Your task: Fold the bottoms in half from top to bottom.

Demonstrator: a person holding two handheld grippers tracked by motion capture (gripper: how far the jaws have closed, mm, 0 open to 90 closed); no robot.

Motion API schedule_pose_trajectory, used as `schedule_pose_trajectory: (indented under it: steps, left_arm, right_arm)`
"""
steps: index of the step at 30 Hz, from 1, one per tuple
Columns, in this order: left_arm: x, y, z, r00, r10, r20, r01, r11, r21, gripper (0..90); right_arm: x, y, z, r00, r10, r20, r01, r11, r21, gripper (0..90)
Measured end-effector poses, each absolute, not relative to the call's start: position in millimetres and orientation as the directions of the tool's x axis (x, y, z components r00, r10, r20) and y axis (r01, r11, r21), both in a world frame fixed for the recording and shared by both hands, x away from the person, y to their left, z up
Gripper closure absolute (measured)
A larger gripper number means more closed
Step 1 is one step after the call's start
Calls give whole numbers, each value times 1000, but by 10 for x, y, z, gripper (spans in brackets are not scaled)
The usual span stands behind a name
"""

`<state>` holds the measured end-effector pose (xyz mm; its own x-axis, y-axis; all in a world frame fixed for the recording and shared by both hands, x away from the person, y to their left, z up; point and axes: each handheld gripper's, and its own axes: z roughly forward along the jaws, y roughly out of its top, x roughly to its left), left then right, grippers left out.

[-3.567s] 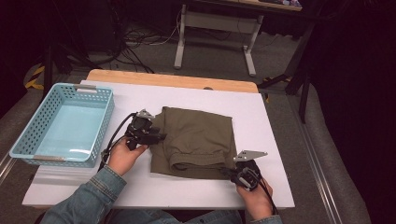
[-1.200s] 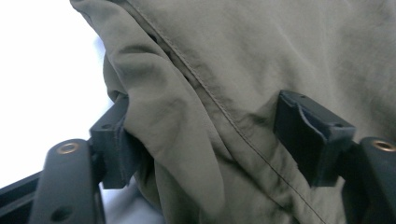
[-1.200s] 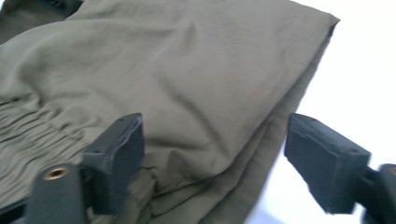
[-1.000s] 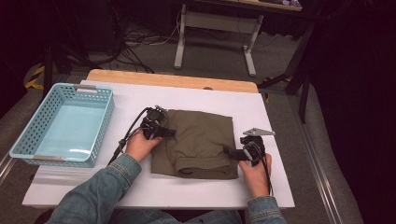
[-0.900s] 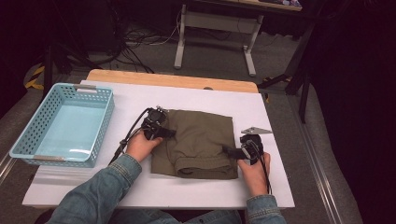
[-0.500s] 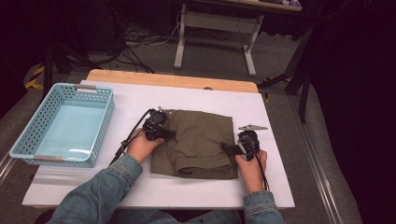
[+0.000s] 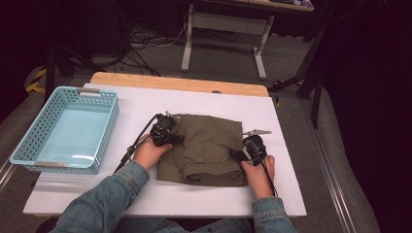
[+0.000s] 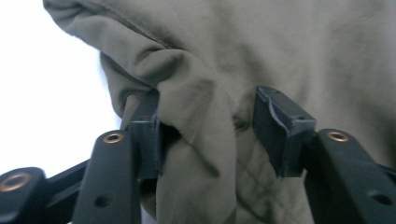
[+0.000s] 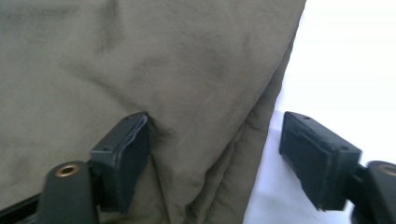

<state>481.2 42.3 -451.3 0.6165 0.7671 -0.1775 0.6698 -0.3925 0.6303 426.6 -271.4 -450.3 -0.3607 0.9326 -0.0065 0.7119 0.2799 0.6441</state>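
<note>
High view: the folded olive garment (image 7: 206, 150) lies mid-table on the white sheet (image 7: 145, 104), right of the blue basket (image 7: 63, 128). The left gripper (image 7: 177, 139) sits at its left edge, the right gripper (image 7: 236, 155) at its right. Both have come in onto the cloth since the earliest frame.

Left gripper view: the jaws have just been closing and straddle a raised fold, one pad (image 8: 280, 133) apart from it, so nothing is pinched yet. They may catch only the top layer, undoing the fold.

Right gripper view: the jaws, also just closing, bracket the edge; the outer pad (image 9: 320, 156) stands over bare sheet and could slip off.
</note>
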Motion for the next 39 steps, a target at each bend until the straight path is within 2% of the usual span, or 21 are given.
schedule_pose_trajectory:
  steps: [4, 5, 8, 12, 14, 16, 17, 21, 24, 30, 33, 36, 39]
  left_arm:
    - [4807, 404, -4512, 620, 768, -158, 662, -405, 630, 494]
    - [4807, 404, -4512, 620, 768, -158, 662, -405, 630, 496]
    - [4816, 411, -4510, 614, 770, -173, 672, -395, 626, 501]
    - [4816, 408, -4509, 617, 769, -168, 669, -400, 627, 502]
    - [4815, 409, -4509, 615, 770, -169, 670, -398, 626, 501]
    - [4819, 414, -4507, 617, 768, -174, 672, -398, 625, 502]
    - [4823, 419, -4507, 617, 766, -177, 672, -397, 625, 501]
    - [4827, 424, -4507, 617, 765, -182, 672, -393, 628, 494]
    - [4825, 426, -4499, 615, 769, -177, 673, -394, 626, 448]
    - [4866, 527, -4457, 582, 795, -170, 689, -372, 622, 276]
    - [4902, 561, -4475, 571, 808, -141, 688, -378, 619, 144]
    - [4933, 554, -4541, 551, 820, -152, 715, -371, 592, 93]
    - [4912, 512, -4547, 568, 813, -128, 699, -394, 596, 67]
  right_arm:
    - [4268, -2703, -4479, -358, 934, -2, 719, 278, 637, 389]
    - [4268, -2703, -4479, -358, 934, -2, 719, 278, 637, 389]
    - [4259, -2689, -4468, -361, 932, 14, 718, 269, 642, 535]
    - [4258, -2707, -4471, -350, 936, 29, 720, 249, 648, 579]
    - [4258, -2710, -4470, -349, 936, 38, 719, 241, 652, 668]
    - [4262, -2700, -4470, -372, 925, 76, 722, 237, 650, 799]
    - [4263, -2688, -4471, -377, 923, 81, 722, 238, 649, 814]
    - [4266, -2689, -4472, -374, 923, 94, 726, 228, 648, 832]
    - [4260, -2680, -4472, -375, 922, 93, 726, 230, 648, 851]
    - [4261, -2693, -4477, -380, 919, 102, 724, 228, 651, 857]
    - [4255, -2692, -4481, -382, 919, 97, 720, 230, 655, 856]
    - [4252, -2691, -4484, -387, 918, 91, 714, 236, 660, 856]
    - [4250, -2693, -4486, -388, 917, 91, 712, 236, 661, 856]
